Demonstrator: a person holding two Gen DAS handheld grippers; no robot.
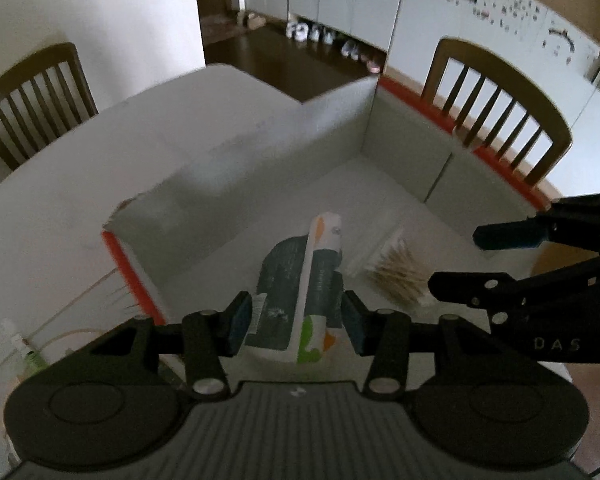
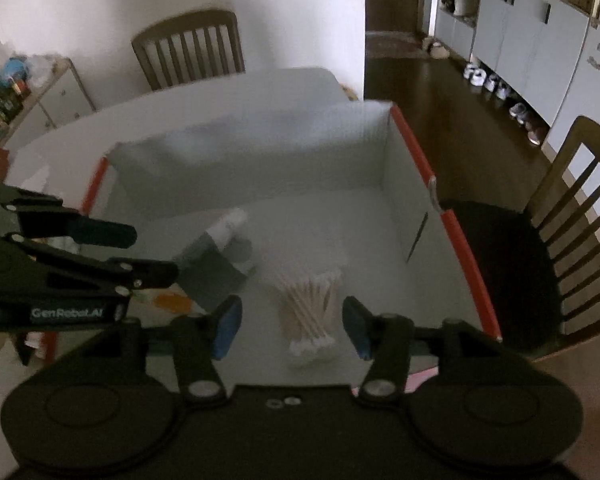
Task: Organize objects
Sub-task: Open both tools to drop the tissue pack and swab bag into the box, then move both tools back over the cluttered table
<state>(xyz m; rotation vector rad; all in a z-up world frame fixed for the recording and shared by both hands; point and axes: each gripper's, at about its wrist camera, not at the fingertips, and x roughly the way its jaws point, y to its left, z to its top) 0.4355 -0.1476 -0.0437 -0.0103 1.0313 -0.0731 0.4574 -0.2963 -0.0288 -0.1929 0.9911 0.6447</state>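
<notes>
The left gripper (image 1: 296, 322) is held pointing steeply down, its jaws partly apart, the packet (image 1: 300, 292) seen between them but ungripped. The right gripper (image 2: 292, 326) is angled likewise, jaws parted and empty, above the bundle of cotton swabs (image 2: 310, 312). Both items are lying on the floor of the white box (image 2: 384, 152), side by side.

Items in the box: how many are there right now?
2. A dark packet with a white label lies on the box floor below the left gripper; a bundle of cotton swabs lies beside it, below the right gripper. The near corners are hidden.
</notes>
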